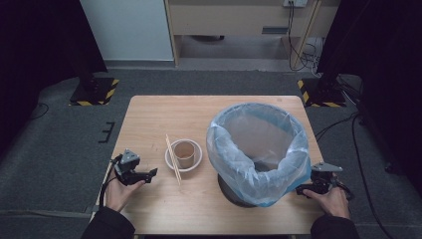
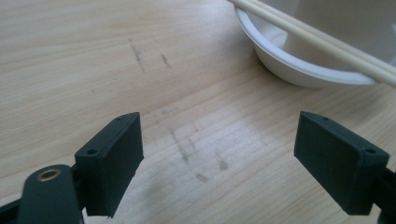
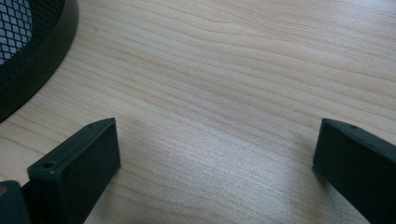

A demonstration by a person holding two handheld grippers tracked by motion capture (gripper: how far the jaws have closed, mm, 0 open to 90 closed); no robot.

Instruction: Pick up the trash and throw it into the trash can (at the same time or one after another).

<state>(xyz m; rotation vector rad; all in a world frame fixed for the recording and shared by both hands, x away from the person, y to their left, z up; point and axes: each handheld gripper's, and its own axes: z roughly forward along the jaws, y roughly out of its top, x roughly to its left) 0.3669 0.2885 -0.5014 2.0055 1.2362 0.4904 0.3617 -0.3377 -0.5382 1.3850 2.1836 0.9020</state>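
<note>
High view: even overhead light, table (image 1: pixel 164 119) bright, left and right frame edges near black, slightly soft. My gripper views: sharp wood grain mid-frame, pale glare patch lower center, bowl (image 2: pixel 299 70) upper right blurred.

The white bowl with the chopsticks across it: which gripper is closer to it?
The left. The left gripper sits just left of the white bowl, jaws open toward it. The right gripper is far across the table, beyond the lined bin.

This looks like a lab recording bay: a lone wooden table (image 1: pixel 149 114) on grey carpet (image 1: pixel 59 149), hazard-striped stand bases (image 1: pixel 94 92), black curtains (image 1: pixel 30 50) and loose cables (image 1: pixel 303 50) behind.
</note>
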